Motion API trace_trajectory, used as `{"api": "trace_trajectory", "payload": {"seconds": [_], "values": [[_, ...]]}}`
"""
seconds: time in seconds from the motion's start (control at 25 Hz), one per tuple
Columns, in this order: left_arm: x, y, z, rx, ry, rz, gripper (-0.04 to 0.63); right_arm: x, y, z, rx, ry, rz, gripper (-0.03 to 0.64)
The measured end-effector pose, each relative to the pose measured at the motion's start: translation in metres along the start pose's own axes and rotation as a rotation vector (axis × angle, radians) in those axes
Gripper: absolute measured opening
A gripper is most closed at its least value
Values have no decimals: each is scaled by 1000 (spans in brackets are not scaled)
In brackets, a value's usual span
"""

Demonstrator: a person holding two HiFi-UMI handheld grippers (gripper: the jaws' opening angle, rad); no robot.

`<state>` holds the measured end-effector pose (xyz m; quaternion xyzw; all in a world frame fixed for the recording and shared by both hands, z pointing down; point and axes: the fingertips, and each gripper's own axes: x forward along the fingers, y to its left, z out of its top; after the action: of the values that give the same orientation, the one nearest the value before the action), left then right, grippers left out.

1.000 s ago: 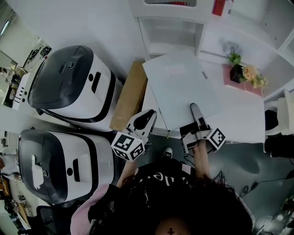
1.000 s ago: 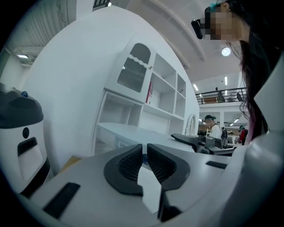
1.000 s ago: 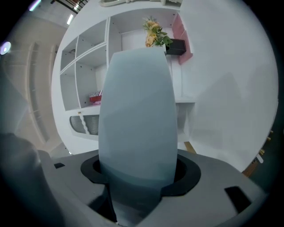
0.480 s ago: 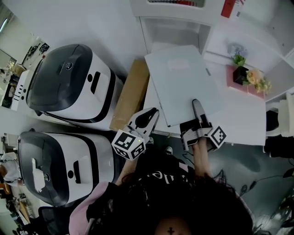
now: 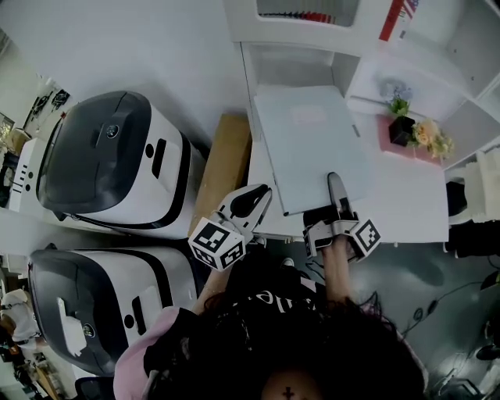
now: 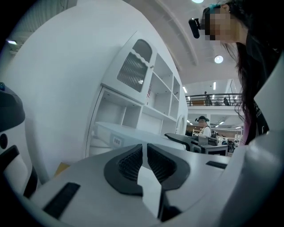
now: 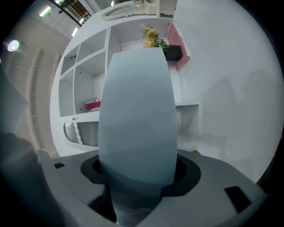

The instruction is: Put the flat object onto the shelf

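Gripped at its near edge by the right claw (image 5: 334,187): flat board (image 5: 311,144), level over the bench (image 5: 406,195), long axis near-to-far, far end pointing at the shelf (image 5: 293,62) opening. Left claw (image 5: 251,201) closed on nothing, near left.

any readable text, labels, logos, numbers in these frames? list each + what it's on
No text here reads in full.
flat object: faint mark near its middle, too blurred to read.
red item in the shelf unit: print too small.
white machines: round logos, unreadable.
shirt: pale lettering, mostly hidden, unreadable.
desk-edge label: too small.
marker cubes: black-and-white squares, no letters.
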<state>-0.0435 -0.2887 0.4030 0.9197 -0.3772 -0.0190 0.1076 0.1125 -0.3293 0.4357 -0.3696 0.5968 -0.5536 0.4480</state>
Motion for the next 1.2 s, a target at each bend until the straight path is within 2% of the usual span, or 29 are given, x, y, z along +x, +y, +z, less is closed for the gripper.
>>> {"api": "trace_trajectory", "payload": {"seconds": [0.32,0.52,0.84,1.2], "values": [[6,33,7,2,24,-87,45,28,-2,-18,14,-122,-6,316],[8,54,10,1,32,-116,44,44,-10,-28,12,-198,-23,316],[16,84,10,7,50,-159,46,78,-20,-31,-22,-224,-32,316],[33,117,6,45,81,-143,49,124,-35,-26,-59,-196,-54,316]]}}
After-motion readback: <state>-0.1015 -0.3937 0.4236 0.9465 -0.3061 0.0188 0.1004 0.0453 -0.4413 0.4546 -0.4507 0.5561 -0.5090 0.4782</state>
